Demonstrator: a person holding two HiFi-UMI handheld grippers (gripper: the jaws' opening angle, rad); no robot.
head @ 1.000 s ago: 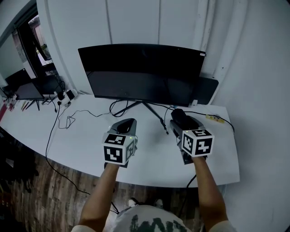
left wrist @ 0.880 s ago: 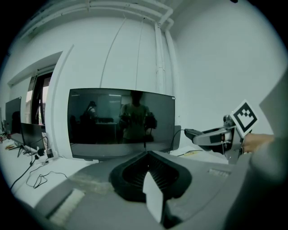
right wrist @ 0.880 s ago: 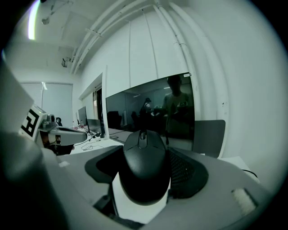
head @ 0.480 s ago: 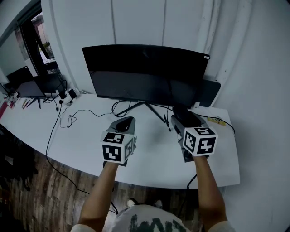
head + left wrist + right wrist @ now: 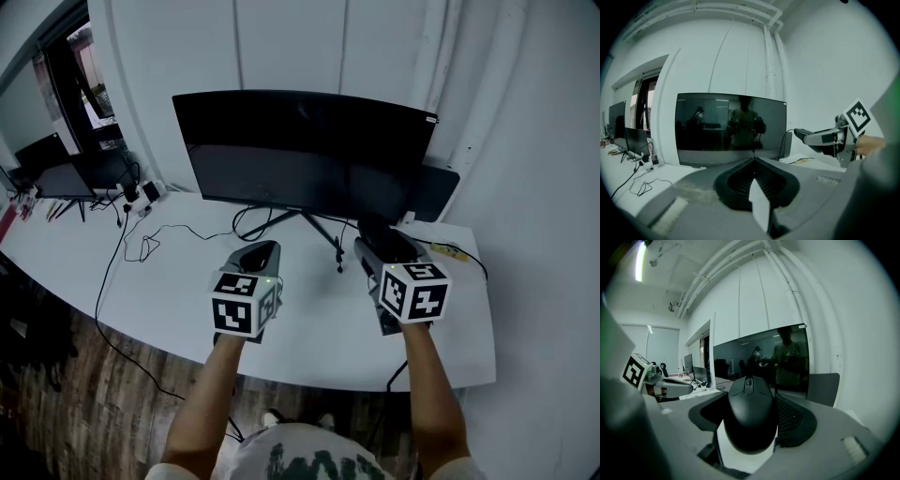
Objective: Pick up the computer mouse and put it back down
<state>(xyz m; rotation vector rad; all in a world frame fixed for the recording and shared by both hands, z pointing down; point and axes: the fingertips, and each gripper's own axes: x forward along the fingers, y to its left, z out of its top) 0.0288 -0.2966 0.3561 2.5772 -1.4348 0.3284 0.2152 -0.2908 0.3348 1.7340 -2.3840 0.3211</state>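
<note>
Above the right side of the desk (image 5: 169, 281), the right gripper (image 5: 380, 246) clamps the computer mouse (image 5: 749, 420) by its flanks; lower it level and slowly, releasing only once its base sits flat. The left gripper (image 5: 256, 256), closed and empty, hovers to the left

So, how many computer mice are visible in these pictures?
1. The black computer mouse sits between the jaws of the right tool, held above the white desk in front of the monitor. Others may be hidden behind the monitor.
</note>
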